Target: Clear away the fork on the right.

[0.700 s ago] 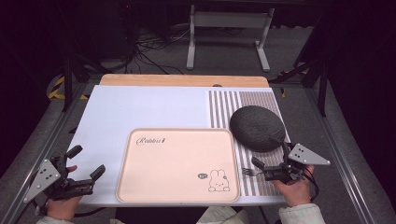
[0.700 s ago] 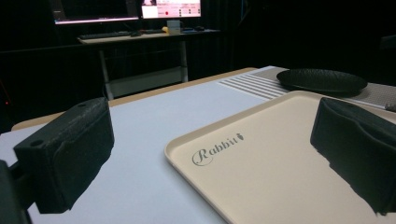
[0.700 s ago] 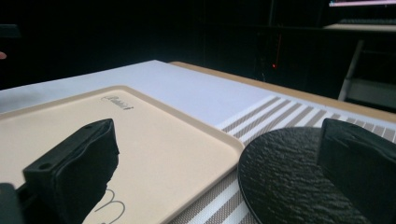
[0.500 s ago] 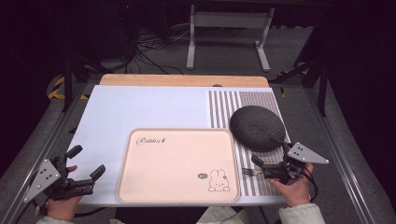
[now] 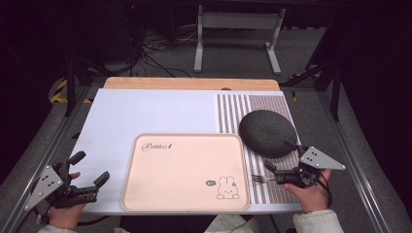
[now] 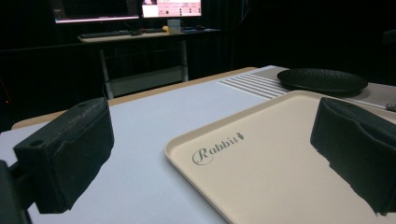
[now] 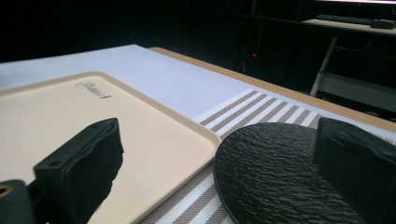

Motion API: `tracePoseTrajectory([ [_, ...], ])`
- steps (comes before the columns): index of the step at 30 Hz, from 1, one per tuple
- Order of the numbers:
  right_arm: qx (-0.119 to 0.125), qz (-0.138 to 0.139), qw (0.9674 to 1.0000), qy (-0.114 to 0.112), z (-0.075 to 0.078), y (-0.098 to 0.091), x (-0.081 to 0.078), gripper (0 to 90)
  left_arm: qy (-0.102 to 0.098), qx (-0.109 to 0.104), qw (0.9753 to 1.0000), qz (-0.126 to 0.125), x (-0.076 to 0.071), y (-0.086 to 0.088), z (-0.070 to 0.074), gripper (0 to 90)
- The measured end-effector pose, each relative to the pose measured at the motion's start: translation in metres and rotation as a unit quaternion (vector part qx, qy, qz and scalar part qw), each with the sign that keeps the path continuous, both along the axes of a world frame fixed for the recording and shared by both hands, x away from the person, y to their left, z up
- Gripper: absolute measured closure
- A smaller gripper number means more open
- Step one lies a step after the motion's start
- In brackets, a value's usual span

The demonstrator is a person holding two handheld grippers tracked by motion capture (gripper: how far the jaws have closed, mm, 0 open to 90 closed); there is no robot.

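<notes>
A cream tray (image 5: 184, 165) printed with a rabbit lies at the table's front middle. Right of it, a black textured plate (image 5: 267, 132) rests on a striped placemat (image 5: 235, 111). A small fork (image 5: 257, 178) lies on the stripes between the tray's right edge and my right hand. My right gripper (image 5: 280, 155) stands open at the plate's near edge, just above the fork, and the right gripper view shows its jaws (image 7: 222, 140) wide with nothing between them, the plate (image 7: 280, 172) ahead. My left gripper (image 5: 90, 168) is open and empty left of the tray (image 6: 280, 154).
A white mat (image 5: 145, 111) covers most of the table, with a wooden strip (image 5: 189, 83) along the far edge. A metal stand (image 5: 235, 29) and cables sit on the floor beyond. Metal rails run along both table sides.
</notes>
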State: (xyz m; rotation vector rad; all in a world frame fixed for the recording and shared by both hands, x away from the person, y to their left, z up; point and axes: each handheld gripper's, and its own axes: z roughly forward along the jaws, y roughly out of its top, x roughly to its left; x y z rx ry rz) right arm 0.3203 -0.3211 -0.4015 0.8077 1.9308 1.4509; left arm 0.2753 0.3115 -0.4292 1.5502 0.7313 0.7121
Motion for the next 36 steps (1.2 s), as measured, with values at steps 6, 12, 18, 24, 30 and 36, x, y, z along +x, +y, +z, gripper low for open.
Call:
tracePoseTrajectory([
  [6, -0.051, 0.028, 0.9981, 0.018, 0.019, 0.001, 0.005, 8.7, 0.001, 0.0, 1.0, 0.0, 0.0, 0.0, 0.0, 0.2],
  [12, -0.099, 0.054, 0.9922, 0.053, 0.036, 0.002, 0.012, 13.9, 0.001, -0.001, 1.0, 0.0, 0.0, 0.0, 0.0, 0.2],
  [18, -0.138, 0.066, 0.9856, 0.072, 0.048, 0.004, 0.018, 14.6, 0.002, -0.001, 1.0, -0.001, 0.0, 0.0, 0.0, 0.2],
  [24, -0.189, 0.083, 0.9725, 0.108, 0.055, 0.005, 0.026, 14.5, 0.002, -0.001, 1.0, -0.001, 0.0, 0.0, 0.0, 0.2],
  [30, -0.236, 0.1, 0.9568, 0.138, 0.06, 0.008, 0.03, 14.5, 0.002, -0.001, 1.0, 0.0, 0.0, 0.0, 0.0, 0.2],
  [36, -0.277, 0.114, 0.9404, 0.16, 0.062, 0.012, 0.034, 14.5, 0.003, 0.0, 1.0, -0.002, 0.001, 0.0, 0.0, 0.2],
])
